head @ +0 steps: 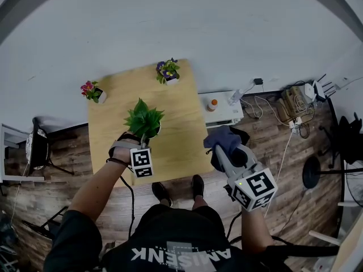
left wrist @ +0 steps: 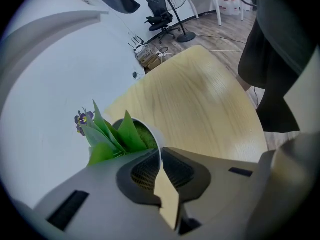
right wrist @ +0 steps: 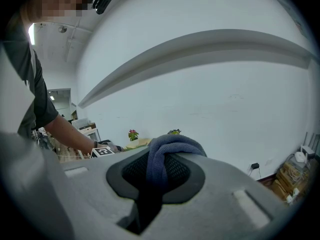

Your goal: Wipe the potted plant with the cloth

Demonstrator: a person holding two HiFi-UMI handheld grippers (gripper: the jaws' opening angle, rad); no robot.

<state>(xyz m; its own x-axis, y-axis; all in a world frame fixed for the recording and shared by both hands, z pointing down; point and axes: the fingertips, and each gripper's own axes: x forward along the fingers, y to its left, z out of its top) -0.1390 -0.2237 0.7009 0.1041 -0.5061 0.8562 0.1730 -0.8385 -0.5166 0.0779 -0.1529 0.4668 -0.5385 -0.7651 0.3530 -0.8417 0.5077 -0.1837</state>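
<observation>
Apparently the left claw (left wrist: 161, 165) pinches the rim of the potted plant (left wrist: 131, 134), while the right claw (right wrist: 159, 170) clamps the cloth (right wrist: 172, 146).

Light wood table (head: 176, 130) sits against a plain white wall (head: 181, 27) on a dark plank floor (head: 272, 152). Right of the table: low white unit (head: 227, 113), then tangled cables (head: 272, 109) and a black fan base (head: 312, 173). Left of the table: black chair (head: 37, 151).

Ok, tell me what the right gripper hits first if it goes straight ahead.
Probably the purple-flowered pot on the table: the right gripper, shut on the cloth, has it dead ahead in its own view. Depth is unclear; nothing nearer shows.
</observation>
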